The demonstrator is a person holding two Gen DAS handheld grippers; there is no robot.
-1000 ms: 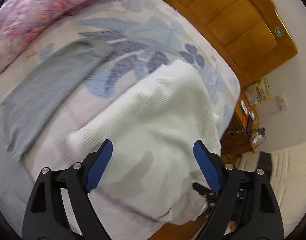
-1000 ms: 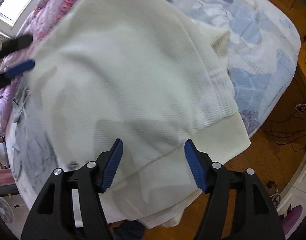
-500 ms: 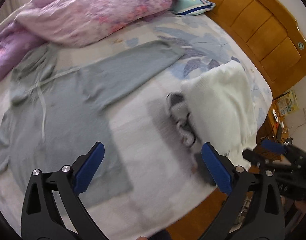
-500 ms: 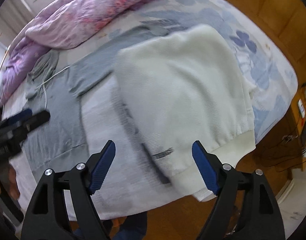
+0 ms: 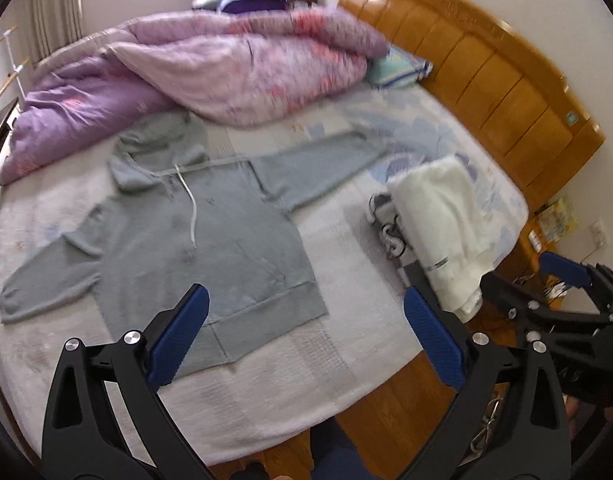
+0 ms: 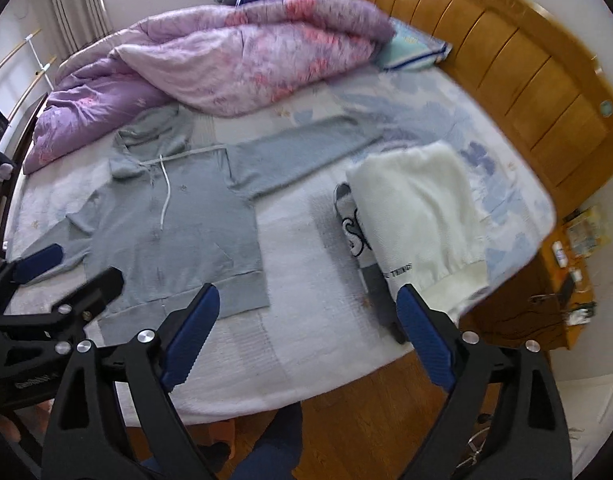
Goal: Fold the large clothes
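Observation:
A grey hoodie (image 5: 194, 236) lies spread flat on the bed, hood toward the quilt and both sleeves stretched out; it also shows in the right wrist view (image 6: 170, 220). A folded white sweater (image 5: 446, 220) rests on the bed's right side (image 6: 418, 208), on top of another folded garment (image 6: 352, 224). My left gripper (image 5: 306, 316) is open and empty above the bed's near edge. My right gripper (image 6: 310, 320) is open and empty, to the right of the left one.
A bunched purple and pink quilt (image 5: 210, 68) lies along the far side of the bed. A wooden headboard (image 5: 486, 72) stands at the right. A pillow (image 5: 402, 70) lies by it. A nightstand (image 6: 574, 256) with small items stands right of the bed.
Both grippers have pulled back and up from the white sweater, which now lies folded on the bed. The views now take in the whole bed and the grey hoodie.

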